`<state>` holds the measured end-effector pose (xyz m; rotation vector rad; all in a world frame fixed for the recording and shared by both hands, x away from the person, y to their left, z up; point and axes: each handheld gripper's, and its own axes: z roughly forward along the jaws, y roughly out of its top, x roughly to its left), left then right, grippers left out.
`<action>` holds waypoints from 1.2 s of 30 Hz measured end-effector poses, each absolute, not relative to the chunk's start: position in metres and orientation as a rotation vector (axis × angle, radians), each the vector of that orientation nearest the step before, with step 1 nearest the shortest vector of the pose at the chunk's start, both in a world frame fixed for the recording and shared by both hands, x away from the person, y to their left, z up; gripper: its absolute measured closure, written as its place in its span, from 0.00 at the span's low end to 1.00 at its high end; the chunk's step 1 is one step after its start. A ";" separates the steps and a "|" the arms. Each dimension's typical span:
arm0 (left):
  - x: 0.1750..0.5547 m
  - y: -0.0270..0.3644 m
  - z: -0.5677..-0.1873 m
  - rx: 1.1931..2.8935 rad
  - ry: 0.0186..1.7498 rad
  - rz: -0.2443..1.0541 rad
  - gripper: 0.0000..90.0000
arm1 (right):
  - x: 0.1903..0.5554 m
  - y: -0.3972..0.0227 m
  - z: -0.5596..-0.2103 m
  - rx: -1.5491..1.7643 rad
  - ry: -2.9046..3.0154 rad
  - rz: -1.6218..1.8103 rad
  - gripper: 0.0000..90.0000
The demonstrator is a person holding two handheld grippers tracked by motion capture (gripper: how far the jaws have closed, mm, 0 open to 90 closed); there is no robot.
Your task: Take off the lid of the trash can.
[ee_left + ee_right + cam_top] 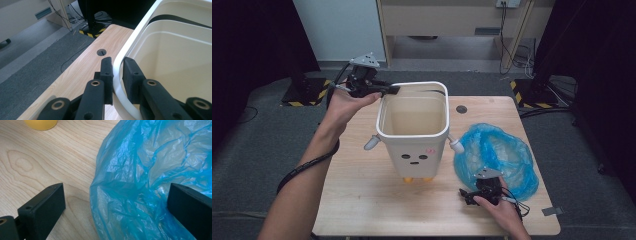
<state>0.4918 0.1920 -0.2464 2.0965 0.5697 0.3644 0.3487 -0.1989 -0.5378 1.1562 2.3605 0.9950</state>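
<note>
A white bin (412,137) with a drawn face, small side arms and yellow feet stands upright in the middle of the wooden table (362,200). At the bin's upper left corner, my left gripper (393,90) is shut on the rim. In the left gripper view the rim (130,42) runs between the two black pads (107,72) of the left gripper (117,65). A crumpled blue plastic bag (497,157) lies on the table right of the bin. My right gripper (469,193) rests at the bag's near edge, open. The bag's edge (140,195) lies between the wide-spread jaws of the right gripper (116,192).
One yellow foot (41,123) of the bin is near the right gripper. A round cable hole (461,109) sits in the table behind the bin. Grey carpet surrounds the table, with stand bases marked by hazard tape (304,92) at the back corners.
</note>
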 end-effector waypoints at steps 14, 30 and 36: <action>0.489 0.199 -0.232 2.081 0.567 0.368 0.88 | 0.348 -0.199 -0.538 1.159 2.362 0.995 0.02; 0.477 0.217 -0.232 2.019 0.620 0.383 0.88 | 0.349 -0.199 -0.538 1.154 2.360 0.993 0.02; 0.472 0.228 -0.233 1.997 0.635 0.390 0.88 | 0.348 -0.199 -0.538 1.161 2.362 0.996 0.02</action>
